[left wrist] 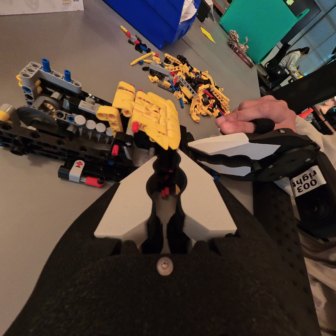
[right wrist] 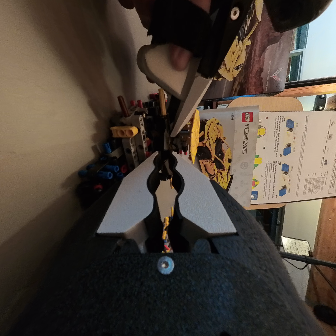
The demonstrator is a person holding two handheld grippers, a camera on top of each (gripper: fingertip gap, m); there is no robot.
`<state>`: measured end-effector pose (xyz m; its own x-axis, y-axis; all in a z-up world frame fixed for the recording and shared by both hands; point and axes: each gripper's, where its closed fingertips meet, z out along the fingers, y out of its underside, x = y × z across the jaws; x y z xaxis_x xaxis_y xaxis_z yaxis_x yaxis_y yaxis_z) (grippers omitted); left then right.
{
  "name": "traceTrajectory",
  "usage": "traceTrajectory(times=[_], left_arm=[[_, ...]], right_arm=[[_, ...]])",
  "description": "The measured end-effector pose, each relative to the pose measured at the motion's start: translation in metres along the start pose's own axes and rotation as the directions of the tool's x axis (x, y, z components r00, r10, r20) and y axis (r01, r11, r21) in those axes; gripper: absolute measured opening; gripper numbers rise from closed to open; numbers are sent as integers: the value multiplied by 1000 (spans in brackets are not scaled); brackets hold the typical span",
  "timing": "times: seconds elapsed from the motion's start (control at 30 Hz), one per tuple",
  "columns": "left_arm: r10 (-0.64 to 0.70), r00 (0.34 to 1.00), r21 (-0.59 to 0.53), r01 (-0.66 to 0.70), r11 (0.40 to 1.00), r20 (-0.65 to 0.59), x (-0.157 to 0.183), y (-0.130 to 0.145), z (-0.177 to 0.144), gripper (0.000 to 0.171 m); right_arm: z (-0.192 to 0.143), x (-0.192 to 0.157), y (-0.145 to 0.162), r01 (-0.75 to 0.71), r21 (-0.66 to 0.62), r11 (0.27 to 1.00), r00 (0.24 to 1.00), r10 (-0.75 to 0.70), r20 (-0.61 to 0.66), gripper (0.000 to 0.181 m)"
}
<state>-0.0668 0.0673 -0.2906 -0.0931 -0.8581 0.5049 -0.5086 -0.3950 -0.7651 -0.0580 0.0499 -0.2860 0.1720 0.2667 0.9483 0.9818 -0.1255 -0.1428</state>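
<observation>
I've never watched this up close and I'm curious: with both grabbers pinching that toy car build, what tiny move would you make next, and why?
Probably hold firm and nudge only slightly. The left gripper and right gripper both look shut on the brick model, at its end beside the yellow panel section. With both clamped so close together, any large pull could twist the parts apart.

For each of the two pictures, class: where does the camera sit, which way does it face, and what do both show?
Left wrist view: sits on the left gripper, facing down over the grey table at the brick model; a hand holds the right gripper.
Right wrist view: sits on the right gripper, rolled sideways, facing the model and a booklet; the left gripper crosses above.
Shared: both grippers closed on the model.
</observation>
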Motion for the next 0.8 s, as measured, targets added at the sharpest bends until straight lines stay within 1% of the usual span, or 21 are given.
traceTrajectory(times=[0.1,0.17,0.23,0.3,0.37,0.4,0.43,0.47,0.5,0.53,0.57,0.63,0.67,0.7,0.73,0.77,0.8], left_arm=[[-1,1000,-3,1,1000,-6,1,0,1,13],[4,1000,-2,-4,1000,-3,2,0,1,13],[20,1000,1,-20,1000,-9,2,0,1,13],[4,999,0,-4,1000,-43,4,0,-1,12],[-4,998,8,4,1000,-57,5,0,-4,12],[5,999,16,-4,1000,-48,5,-1,-5,11],[21,999,21,-20,1000,-36,5,-1,-6,12],[39,999,21,-38,999,-27,5,-1,-7,12],[57,998,16,-57,998,-25,6,0,-9,13],[77,997,9,-77,997,-29,6,0,-11,15],[97,995,12,-97,995,-30,6,-1,-15,15],[134,991,56,-133,990,-13,3,-9,-25,15],[146,989,83,-145,986,-7,1,-14,-30,15],[151,988,101,-150,983,-3,0,-17,-34,15],[151,989,116,-150,982,4,-2,-19,-36,15],[145,989,129,-145,981,12,-5,-20,-38,15],[135,991,137,-137,981,17,-8,-21,-39,15]], right_arm=[[-2,0,1,-16,-5,1000,1000,16,-4,5],[-2,-1,1,-60,-11,998,998,60,6,5],[-2,-3,1,-158,-44,986,986,160,43,7],[-4,-4,-1,-245,-64,967,963,251,99,11],[-10,-1,-7,-390,-54,919,899,393,195,27],[-14,7,-13,-479,-37,877,847,473,243,34],[-18,18,-19,-567,-18,823,786,548,287,37],[-21,27,-24,-645,-13,764,714,609,346,35],[-19,35,-24,-711,-38,702,636,665,391,37],[-13,42,-20,-758,-72,649,569,711,413,48],[-4,47,-13,-783,-103,613,523,739,424,52],[14,48,0,-826,-144,545,427,771,473,45],[26,50,9,-859,-157,487,369,803,468,40],[37,50,16,-895,-176,409,289,834,470,36],[41,49,16,-928,-199,314,171,835,523,37],[39,50,11,-954,-231,189,19,810,585,37],[34,56,5,-963,-264,58,-132,752,645,37]])
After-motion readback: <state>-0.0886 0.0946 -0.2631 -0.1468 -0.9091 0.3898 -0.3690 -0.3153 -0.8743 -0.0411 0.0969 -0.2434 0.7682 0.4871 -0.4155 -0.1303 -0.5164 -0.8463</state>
